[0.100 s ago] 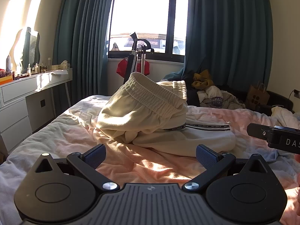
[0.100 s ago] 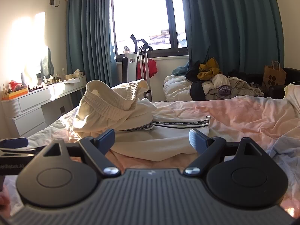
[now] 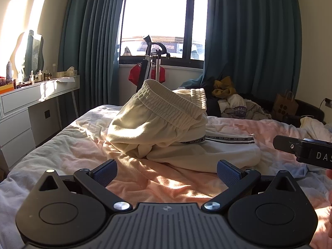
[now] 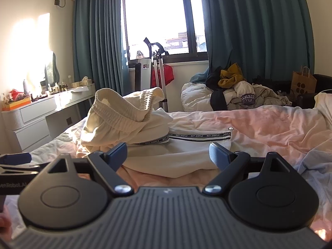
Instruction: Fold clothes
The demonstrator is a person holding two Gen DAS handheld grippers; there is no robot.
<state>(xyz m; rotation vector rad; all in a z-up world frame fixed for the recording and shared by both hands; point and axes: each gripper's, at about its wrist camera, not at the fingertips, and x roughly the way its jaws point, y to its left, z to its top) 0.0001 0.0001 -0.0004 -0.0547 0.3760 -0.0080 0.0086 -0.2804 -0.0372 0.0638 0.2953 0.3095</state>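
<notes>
A crumpled pair of cream trousers [image 3: 157, 122] with a ribbed elastic waistband lies heaped on the pink bedcover [image 3: 145, 178]; a flatter white garment [image 3: 217, 151] with a black lettered band lies under and to the right of it. My left gripper [image 3: 167, 171] hovers open short of the heap, nothing between its blue pads. In the right wrist view the same trousers [image 4: 122, 120] and white garment [image 4: 182, 155] lie ahead. My right gripper [image 4: 168, 155] is open and empty, close to the white garment's near edge.
A white dresser [image 3: 25, 108] with bottles and a mirror stands along the left wall. A clothes pile [image 4: 238, 91] and a paper bag [image 4: 303, 81] sit beyond the bed under the teal curtains. A standing appliance [image 3: 151, 66] is by the window.
</notes>
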